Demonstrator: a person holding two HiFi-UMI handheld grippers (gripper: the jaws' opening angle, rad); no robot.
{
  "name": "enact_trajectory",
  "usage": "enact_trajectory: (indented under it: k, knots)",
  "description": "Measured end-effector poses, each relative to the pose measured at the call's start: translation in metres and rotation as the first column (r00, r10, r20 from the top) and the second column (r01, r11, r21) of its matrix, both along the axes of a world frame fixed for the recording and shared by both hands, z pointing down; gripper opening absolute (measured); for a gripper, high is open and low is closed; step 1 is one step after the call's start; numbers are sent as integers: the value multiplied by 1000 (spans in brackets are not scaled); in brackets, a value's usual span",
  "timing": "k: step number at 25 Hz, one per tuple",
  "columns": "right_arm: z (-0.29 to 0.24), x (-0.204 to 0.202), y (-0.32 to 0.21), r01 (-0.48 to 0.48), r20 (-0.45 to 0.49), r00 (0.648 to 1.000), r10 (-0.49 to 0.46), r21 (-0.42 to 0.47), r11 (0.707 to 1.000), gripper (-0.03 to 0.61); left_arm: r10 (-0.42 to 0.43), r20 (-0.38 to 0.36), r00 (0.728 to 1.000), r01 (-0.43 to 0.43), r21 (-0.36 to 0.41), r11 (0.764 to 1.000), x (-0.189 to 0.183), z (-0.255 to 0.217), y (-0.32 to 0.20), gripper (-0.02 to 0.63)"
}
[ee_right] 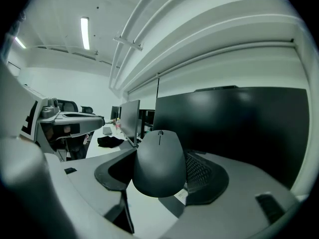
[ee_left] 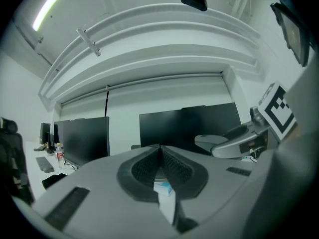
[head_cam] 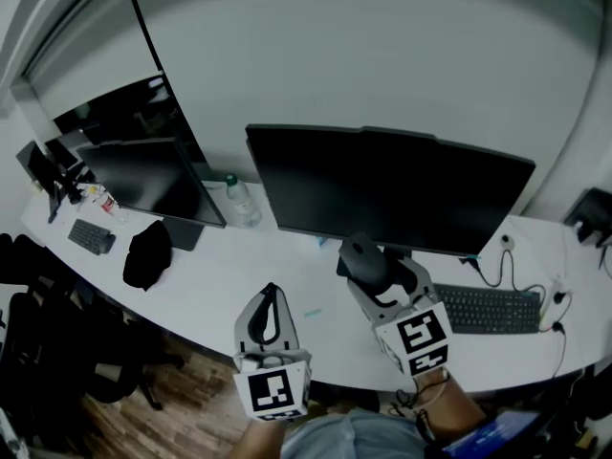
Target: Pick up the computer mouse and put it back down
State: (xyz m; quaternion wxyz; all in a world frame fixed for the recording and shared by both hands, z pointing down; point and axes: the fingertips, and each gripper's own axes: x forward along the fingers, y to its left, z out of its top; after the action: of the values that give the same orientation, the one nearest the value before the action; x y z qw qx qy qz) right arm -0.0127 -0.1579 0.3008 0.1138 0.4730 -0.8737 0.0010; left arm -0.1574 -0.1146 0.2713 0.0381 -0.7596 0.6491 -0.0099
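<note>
The dark computer mouse [head_cam: 362, 257] hangs in the air above the white desk [head_cam: 215, 280], in front of the large monitor. My right gripper [head_cam: 371, 273] is shut on it, one jaw on each side. In the right gripper view the mouse [ee_right: 159, 163] fills the gap between the jaws with its wheel end pointing away. My left gripper [head_cam: 272, 293] floats to the left of it over the desk's front edge; its jaws meet at the tips [ee_left: 159, 147] with nothing between them.
A large black monitor [head_cam: 392, 189] stands behind the mouse, with a keyboard [head_cam: 488, 309] and cables [head_cam: 507, 268] to the right. Further left are a second monitor [head_cam: 143, 175], a water bottle [head_cam: 240, 200], a black cloth [head_cam: 148, 253] and a small keyboard [head_cam: 91, 236].
</note>
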Motion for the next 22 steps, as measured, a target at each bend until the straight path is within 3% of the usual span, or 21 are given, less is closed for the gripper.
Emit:
enact_trajectory:
  k: [10,22]
  knots:
    - [10,-29,-5,52,0,999,-52,-25,998,302,-42,7,999,43,-14,999,-22,5,3,5]
    - [54,-46,-16,56,-16,998,-59,-118,991,302,-53,3,999,53,-67,996,-39,25,-7,5]
